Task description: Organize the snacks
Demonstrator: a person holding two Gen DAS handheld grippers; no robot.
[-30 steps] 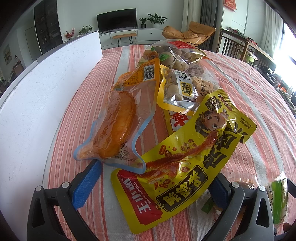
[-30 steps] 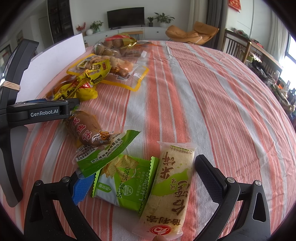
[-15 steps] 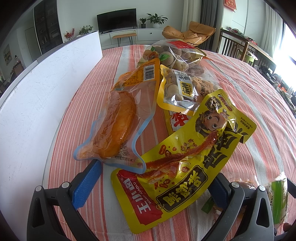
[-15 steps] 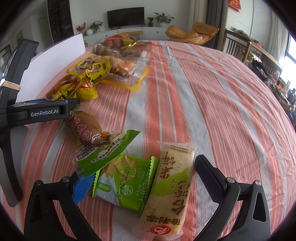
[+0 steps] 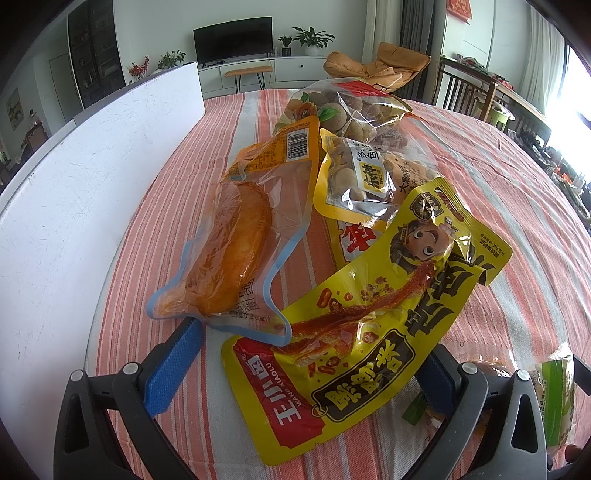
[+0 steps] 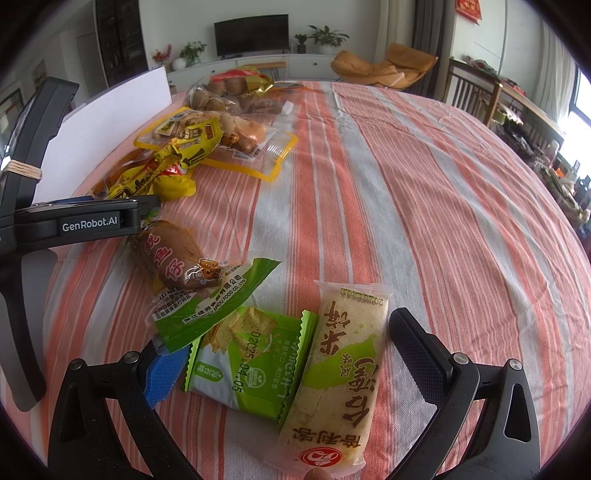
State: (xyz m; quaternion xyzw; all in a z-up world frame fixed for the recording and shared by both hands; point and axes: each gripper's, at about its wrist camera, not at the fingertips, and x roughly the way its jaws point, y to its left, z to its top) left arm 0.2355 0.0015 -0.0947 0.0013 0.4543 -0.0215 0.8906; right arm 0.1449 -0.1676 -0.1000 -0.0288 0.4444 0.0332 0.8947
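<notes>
Snack packets lie loose on striped orange-and-grey tablecloth (image 6: 424, 206). Left gripper (image 5: 306, 354) spread wide, fingers low on cloth, flanking yellow spicy-strip packet (image 5: 373, 314); nothing clamped. Clear pouch with orange meat piece (image 5: 236, 251) overlaps that packet's near corner; nut bags (image 5: 369, 162) behind. Right gripper (image 6: 280, 350) also wide open, straddling green cracker packet (image 6: 255, 362) and rice-cake bar (image 6: 340, 373), gripping neither. Brown fish-snack packet (image 6: 173, 258) just left. White board (image 5: 66, 206) along table edge; TV (image 6: 251, 35), orange chair (image 6: 384, 66) beyond.
</notes>
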